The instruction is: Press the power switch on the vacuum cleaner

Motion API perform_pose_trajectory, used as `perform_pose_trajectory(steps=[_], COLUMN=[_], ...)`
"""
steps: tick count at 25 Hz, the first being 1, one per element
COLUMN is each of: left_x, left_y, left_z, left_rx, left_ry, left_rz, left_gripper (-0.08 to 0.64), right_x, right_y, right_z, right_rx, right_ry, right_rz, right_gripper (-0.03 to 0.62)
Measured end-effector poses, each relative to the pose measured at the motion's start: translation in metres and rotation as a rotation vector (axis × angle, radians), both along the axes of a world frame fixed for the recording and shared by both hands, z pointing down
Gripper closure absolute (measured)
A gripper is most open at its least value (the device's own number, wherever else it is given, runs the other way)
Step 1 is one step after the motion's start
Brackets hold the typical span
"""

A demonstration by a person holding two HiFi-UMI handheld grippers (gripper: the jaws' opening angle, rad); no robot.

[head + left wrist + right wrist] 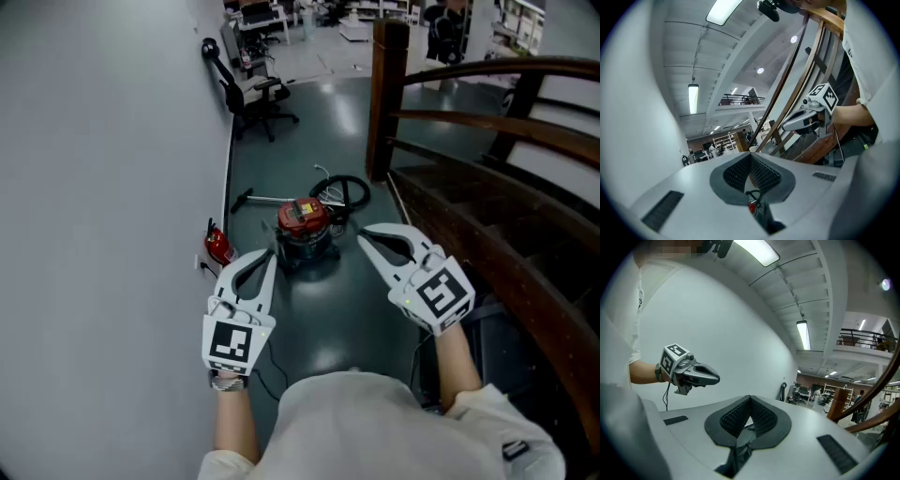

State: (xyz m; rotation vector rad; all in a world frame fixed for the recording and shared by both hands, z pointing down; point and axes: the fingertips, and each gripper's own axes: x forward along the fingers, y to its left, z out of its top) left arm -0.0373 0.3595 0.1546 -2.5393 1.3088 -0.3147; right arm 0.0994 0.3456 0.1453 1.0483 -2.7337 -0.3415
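The vacuum cleaner (304,225) stands on the dark floor ahead of me, with a red top, a steel drum and a black hose (345,192) coiled behind it. Held above the floor, my left gripper (272,252) points at its left side, jaws closed together on nothing. To the vacuum's right my right gripper (361,235) is also shut and empty. In the left gripper view the closed jaws (750,154) leave a slit that shows a bit of the red vacuum (752,206). The right gripper view shows its own closed tips (750,398) and the left gripper (696,373). No switch can be made out.
A white wall (103,187) runs along the left, with a small red object (217,246) at its foot. A wooden staircase with railing (487,187) and post (386,94) borders the right. An office chair (255,96) stands farther back. A grey tube (258,199) lies left of the vacuum.
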Motion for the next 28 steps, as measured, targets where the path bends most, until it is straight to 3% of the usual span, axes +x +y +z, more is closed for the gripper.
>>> perform_pose_trajectory(steps=[6,17,28], left_x=[0.009,0.029,0.059], left_y=[0.000,-0.004,-0.004], left_z=[0.012,0.034,0.044], left_rx=[-0.023,-0.073,-0.087], left_ry=[0.016,-0.001,-0.004], left_rz=[0.006,0.001,-0.043], left_gripper=[0.561,0.561,0.561], right_x=[0.005,0.021,0.050], right_y=[0.000,-0.007,-0.017], right_z=[0.007,0.032,0.043], right_rx=[-0.052,-0.063,-0.102], right_ry=[-0.051,0.042,0.039], right_rz=[-0.027,-0.023,-0.057], right_gripper=[0.563,0.562,0.562])
